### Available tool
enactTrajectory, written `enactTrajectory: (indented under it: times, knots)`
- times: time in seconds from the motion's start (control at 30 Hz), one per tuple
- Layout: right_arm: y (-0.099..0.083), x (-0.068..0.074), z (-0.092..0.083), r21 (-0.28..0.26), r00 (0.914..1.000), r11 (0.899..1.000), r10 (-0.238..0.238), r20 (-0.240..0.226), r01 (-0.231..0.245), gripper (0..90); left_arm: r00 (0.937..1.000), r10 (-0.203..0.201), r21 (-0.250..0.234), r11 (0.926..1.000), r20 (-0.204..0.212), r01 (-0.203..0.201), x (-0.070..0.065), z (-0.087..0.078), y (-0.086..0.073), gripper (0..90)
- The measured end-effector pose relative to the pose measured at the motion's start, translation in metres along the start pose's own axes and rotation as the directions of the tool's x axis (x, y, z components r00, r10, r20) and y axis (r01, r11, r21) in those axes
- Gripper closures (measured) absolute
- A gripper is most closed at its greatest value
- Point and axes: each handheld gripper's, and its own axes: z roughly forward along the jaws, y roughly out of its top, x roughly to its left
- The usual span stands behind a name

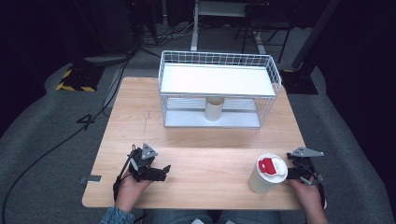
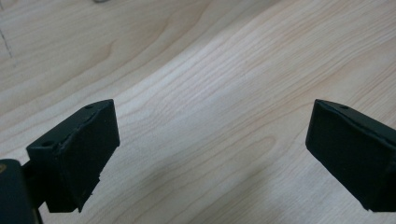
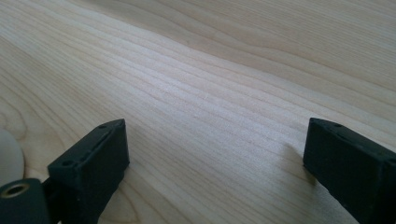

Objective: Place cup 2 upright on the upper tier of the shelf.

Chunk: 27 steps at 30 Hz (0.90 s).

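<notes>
I am holding my right gripper (image 1: 293,173), jaws spread and empty, beside the tall white paper cup with a red-patched lid (image 1: 267,175); a bump might be tipping it

The high view looks forward and down from above the person's side, taking in the whole wooden table (image 1: 196,158), the wire basket shelf (image 1: 218,88) at its far edge and dark floor beyond. The left gripper view rides low and close over the tabletop (image 2: 224,93) — grain fills it between its own two black jaws, which stand wide apart. The right gripper view sits just as near the wood (image 3: 210,84), facing along its jaws. All three share the table's surface.
</notes>
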Motion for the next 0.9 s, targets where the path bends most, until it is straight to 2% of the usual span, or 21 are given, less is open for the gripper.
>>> enactTrajectory:
  times: [0.1, 0.2, 0.3, 0.37, 0.4, 0.43, 0.5, 0.63, 0.9]
  knots:
    - [-0.001, 0.0, -0.002, 0.0, 0.9999, 1.0, -0.011, -0.003, 0.011, 7.0, 0.9999, -0.013, 0.027, 0.9995, -0.007, 0.014, 0.001, 0.007, -0.004, 3.4]
    - [-0.002, 0.0, -0.003, -0.003, 0.9999, 1.0, -0.011, -0.004, 0.011, 7.3, 0.9995, -0.032, 0.031, 0.999, -0.009, 0.032, 0.001, 0.01, -0.006, 3.3]
    - [-0.003, -0.001, -0.007, -0.019, 0.9997, 1.0, 0.01, -0.023, -0.01, 7.9, 0.999, -0.042, 0.046, 0.998, -0.014, 0.043, 0.003, 0.013, -0.009, 3.3]
    - [-0.003, -0.001, -0.01, -0.019, 0.9997, 1.0, -0.001, -0.024, 0.0, 8.6, 0.999, -0.025, 0.059, 0.9979, -0.036, 0.028, 0.005, 0.016, -0.011, 3.3]
    - [-0.003, -0.001, -0.011, -0.017, 0.9997, 1.0, -0.006, -0.025, 0.006, 8.6, 0.9985, -0.045, 0.054, 0.9975, -0.031, 0.046, 0.006, 0.017, -0.013, 2.1]
    - [-0.003, 0.0, -0.012, -0.018, 0.9996, 1.0, -0.009, -0.027, 0.009, 8.6, 0.9979, -0.052, 0.034, 0.998, -0.039, 0.054, 0.007, 0.017, -0.015, 0.1]
    - [-0.003, -0.001, -0.012, -0.018, 0.9995, 1.0, -0.01, -0.03, 0.009, 8.6, 0.9972, -0.059, 0.034, 0.9976, -0.046, 0.061, 0.006, 0.017, -0.015, 0.1]
    - [-0.004, -0.002, -0.012, -0.014, 0.9995, 1.0, -0.008, -0.031, 0.008, 8.8, 0.9969, -0.064, 0.031, 0.9974, -0.046, 0.065, 0.006, 0.017, -0.016, 0.3]
    - [-0.006, -0.004, -0.021, -0.023, 0.9983, 0.999, 0.032, -0.048, -0.033, 8.8, 0.9978, -0.054, 0.034, 0.9979, -0.039, 0.055, 0.008, 0.017, -0.016, 0.6]
